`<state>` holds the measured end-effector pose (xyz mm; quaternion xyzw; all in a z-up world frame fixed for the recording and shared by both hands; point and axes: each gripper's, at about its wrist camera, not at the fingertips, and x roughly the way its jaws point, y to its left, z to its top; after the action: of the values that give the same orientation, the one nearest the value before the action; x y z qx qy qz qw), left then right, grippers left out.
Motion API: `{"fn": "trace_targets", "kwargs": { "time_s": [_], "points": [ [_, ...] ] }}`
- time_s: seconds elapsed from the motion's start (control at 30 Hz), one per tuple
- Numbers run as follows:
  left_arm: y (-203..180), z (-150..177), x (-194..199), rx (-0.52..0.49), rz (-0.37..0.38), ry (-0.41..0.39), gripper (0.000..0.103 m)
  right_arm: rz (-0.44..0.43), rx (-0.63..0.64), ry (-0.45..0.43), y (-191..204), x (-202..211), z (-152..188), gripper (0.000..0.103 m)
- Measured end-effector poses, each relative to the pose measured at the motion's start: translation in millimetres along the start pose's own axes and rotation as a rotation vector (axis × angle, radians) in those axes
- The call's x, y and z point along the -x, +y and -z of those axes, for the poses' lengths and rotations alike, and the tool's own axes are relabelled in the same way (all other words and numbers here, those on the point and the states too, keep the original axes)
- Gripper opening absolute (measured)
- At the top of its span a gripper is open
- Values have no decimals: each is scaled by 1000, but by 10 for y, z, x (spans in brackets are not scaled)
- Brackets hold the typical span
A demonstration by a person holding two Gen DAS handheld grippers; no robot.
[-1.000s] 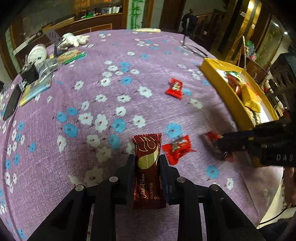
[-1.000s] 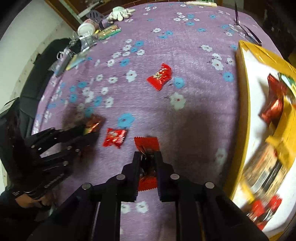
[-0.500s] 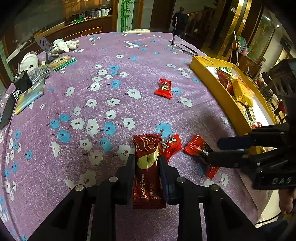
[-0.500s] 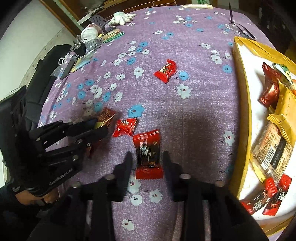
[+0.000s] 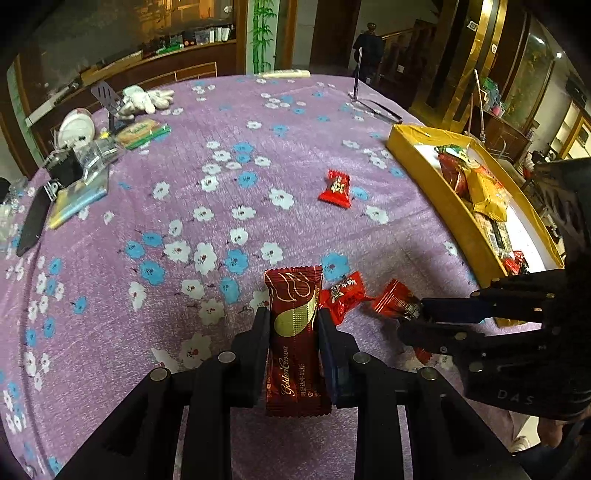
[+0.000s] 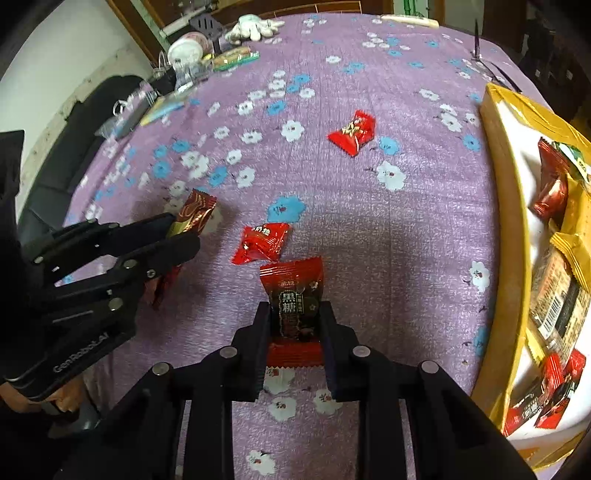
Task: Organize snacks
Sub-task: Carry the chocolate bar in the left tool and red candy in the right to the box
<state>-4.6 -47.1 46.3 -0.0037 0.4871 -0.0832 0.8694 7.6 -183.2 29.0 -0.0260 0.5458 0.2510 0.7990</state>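
The left gripper [image 5: 293,325] is clamped on a dark red chocolate bar [image 5: 295,339], holding it upright above the purple floral tablecloth [image 5: 184,184]. Beside it lies a small red candy [image 6: 264,242]. The right gripper [image 6: 293,321] is closing its jaws around a red brown-sugar candy [image 6: 293,295], with the yellow tray [image 6: 506,206] of snacks at far right.

dark wood cabinets [image 5: 155,70], bamboo-painted panel [image 5: 263,35], gilded pillar [image 5: 476,55], dim light.
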Motion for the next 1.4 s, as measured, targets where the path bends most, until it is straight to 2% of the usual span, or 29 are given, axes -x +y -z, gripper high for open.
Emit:
{"fn": "trace_targets", "kwargs": {
  "time_s": [0.3, 0.77, 1.07, 1.4],
  "points": [
    [-287, -49, 93, -12, -68, -15, 26, -88, -26, -81, -201, 342, 74, 24],
    [-988, -247, 169, -116, -114, -55, 26, -101, -108, -170, -762, 818, 264, 24],
    [-1428, -450, 164, -215, -113, -85, 26, -91, -184, -224, -1165, 1049, 368, 24],
    [-1877, -569, 83, -288, -69, -93, 26, -61, -258, -250, -1571, 1220, 521, 24]
  ]
}}
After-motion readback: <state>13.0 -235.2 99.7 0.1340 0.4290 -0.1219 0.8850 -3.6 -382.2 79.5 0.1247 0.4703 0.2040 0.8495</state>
